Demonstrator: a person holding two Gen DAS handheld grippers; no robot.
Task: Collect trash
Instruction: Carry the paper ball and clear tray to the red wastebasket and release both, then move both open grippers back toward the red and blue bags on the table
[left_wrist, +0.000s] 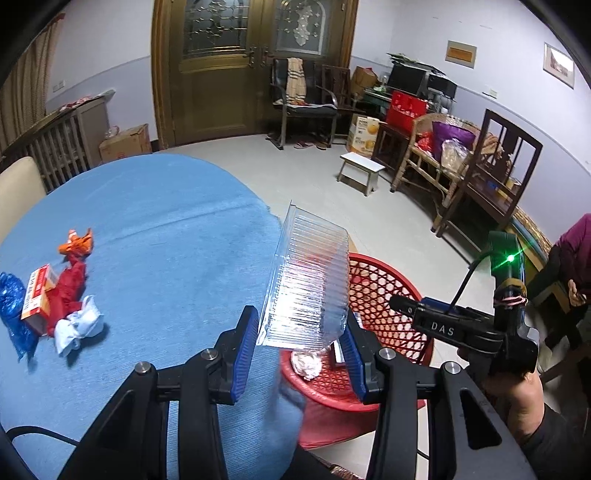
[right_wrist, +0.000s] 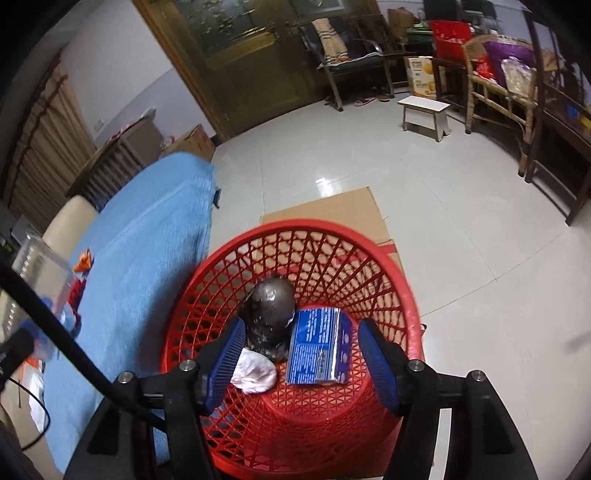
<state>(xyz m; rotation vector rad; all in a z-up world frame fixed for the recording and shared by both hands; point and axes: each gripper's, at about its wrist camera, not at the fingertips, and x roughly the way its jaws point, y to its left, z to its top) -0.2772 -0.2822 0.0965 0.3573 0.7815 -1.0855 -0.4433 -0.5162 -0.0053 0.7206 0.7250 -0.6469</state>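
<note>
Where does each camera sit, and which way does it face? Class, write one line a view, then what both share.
Left wrist view: on the left hand-held gripper, looking forward and down across the blue table edge; its blue fingers clamp a clear plastic box; a forearm and the right hand-held gripper show.
Right wrist view: on the right hand-held gripper, looking down into the red basket; its jaws stand open over the trash inside.
Shared: basket, table, white stool, wooden door.
</note>
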